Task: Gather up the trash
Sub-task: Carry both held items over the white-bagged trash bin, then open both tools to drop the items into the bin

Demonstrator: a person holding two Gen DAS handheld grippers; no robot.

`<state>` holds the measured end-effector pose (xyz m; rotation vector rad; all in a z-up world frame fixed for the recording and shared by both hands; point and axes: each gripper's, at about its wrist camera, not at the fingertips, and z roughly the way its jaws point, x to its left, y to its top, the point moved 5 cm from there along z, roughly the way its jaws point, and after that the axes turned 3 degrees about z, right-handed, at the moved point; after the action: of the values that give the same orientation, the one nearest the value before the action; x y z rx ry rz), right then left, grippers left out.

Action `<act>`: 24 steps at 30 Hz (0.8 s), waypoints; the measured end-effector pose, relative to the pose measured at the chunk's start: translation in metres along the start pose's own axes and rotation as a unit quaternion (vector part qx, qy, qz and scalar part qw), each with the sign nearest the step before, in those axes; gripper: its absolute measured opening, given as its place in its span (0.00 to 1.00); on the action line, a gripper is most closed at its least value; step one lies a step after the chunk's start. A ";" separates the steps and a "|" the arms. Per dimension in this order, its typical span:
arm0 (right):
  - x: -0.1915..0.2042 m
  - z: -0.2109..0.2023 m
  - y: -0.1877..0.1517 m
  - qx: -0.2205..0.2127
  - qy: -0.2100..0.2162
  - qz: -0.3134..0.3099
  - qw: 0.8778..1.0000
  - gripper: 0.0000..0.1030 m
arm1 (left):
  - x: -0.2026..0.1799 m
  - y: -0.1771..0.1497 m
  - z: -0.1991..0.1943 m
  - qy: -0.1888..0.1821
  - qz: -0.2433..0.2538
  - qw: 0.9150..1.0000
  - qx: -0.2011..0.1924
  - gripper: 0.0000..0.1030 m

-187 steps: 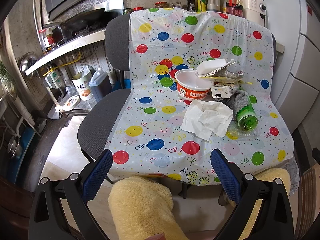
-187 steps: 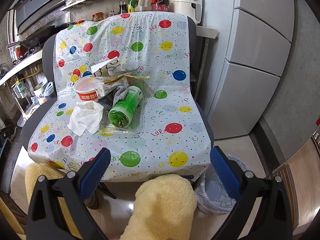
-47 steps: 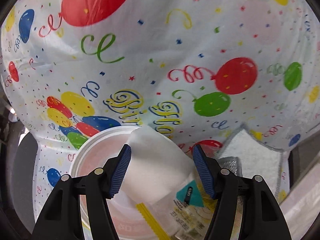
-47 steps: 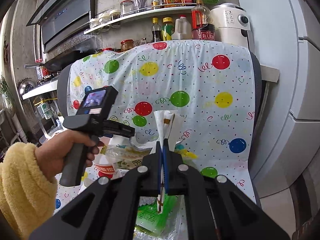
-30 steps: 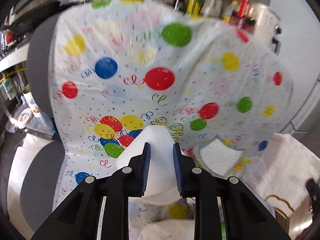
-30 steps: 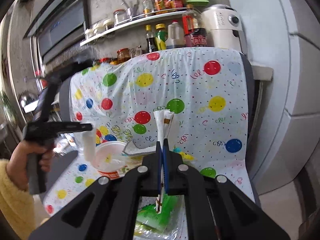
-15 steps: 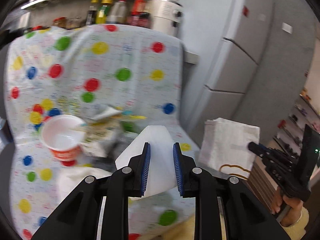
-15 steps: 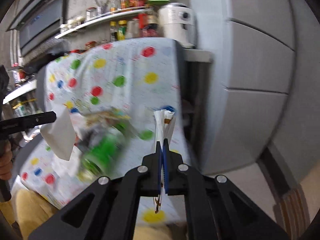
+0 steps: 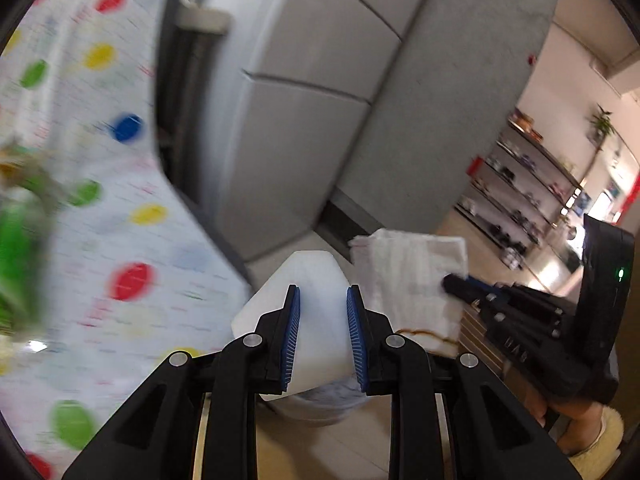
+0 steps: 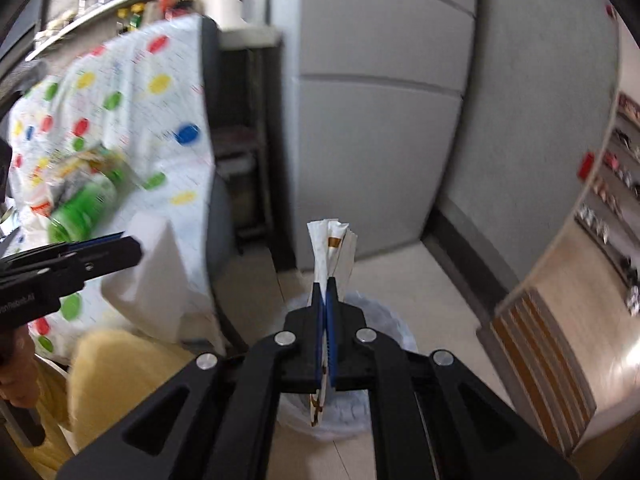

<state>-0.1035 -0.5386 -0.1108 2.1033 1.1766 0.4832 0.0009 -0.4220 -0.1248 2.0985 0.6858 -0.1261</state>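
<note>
- Refrigerator (image 10: 380,92): I see a tall grey cabinet with flat, smooth doors split by horizontal seams, standing behind both tools.
- Chair cover (image 9: 100,208): a glossy white plastic sheet printed with coloured balloon dots is draped over a dark chair at my left; motion blur softens its pattern.
- Green bottle (image 10: 86,204): lying on the cover amid blurred litter, its details too smeared for me to read.
- Trash bin (image 10: 384,320): a round bin lined with a pale, wrinkled plastic bag stands on the beige tiled floor beside the chair, directly beneath the right tool's tip.
- Left gripper (image 9: 323,312): I hold it tilted downward over the floor by the chair's edge; its black jaws with ribbed blue pads are clamped on the sides of a white foam piece (image 9: 316,280), a smooth, matte, blocky wedge with a bevelled top. In the right wrist view it enters from the left, and the foam hangs near the chair's corner.
- Right gripper (image 10: 323,296): pitched steeply downward above the bin, with blue pads pressed fully together on a paper bag (image 10: 332,248), a thin, creased white sheet folded flat with a brown printed mark, standing upright between the pads.
- Sleeve (image 10: 120,376): fluffy yellow fabric at lower left.
</note>
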 end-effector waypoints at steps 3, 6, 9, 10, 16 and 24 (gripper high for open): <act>-0.018 0.025 -0.022 0.029 -0.009 0.016 0.999 0.02 | -0.009 -0.013 0.050 -0.029 -0.010 0.999 0.042 0.25; -0.035 0.055 -0.040 0.060 -0.009 0.037 0.997 0.02 | -0.006 -0.022 0.086 -0.039 -0.029 0.996 0.071 0.25; -0.043 0.080 -0.051 0.080 -0.006 0.052 0.995 0.02 | 0.002 -0.027 0.118 -0.028 -0.030 0.995 0.091 0.28; -0.046 0.085 -0.053 0.085 -0.006 0.057 0.995 0.02 | 0.006 -0.027 0.124 -0.021 -0.030 0.995 0.093 0.30; -0.058 0.114 -0.059 0.109 -0.003 0.078 0.991 0.03 | 0.017 -0.023 0.144 -0.024 -0.059 0.992 0.112 0.53; -0.052 0.088 -0.041 0.081 -0.008 0.076 0.994 0.37 | 0.031 -0.004 0.086 -0.013 -0.057 0.997 0.059 0.53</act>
<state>-0.1029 -0.6003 -0.2017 2.3435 1.0830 0.4526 0.0393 -0.4746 -0.1888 2.1652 0.7998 -0.2623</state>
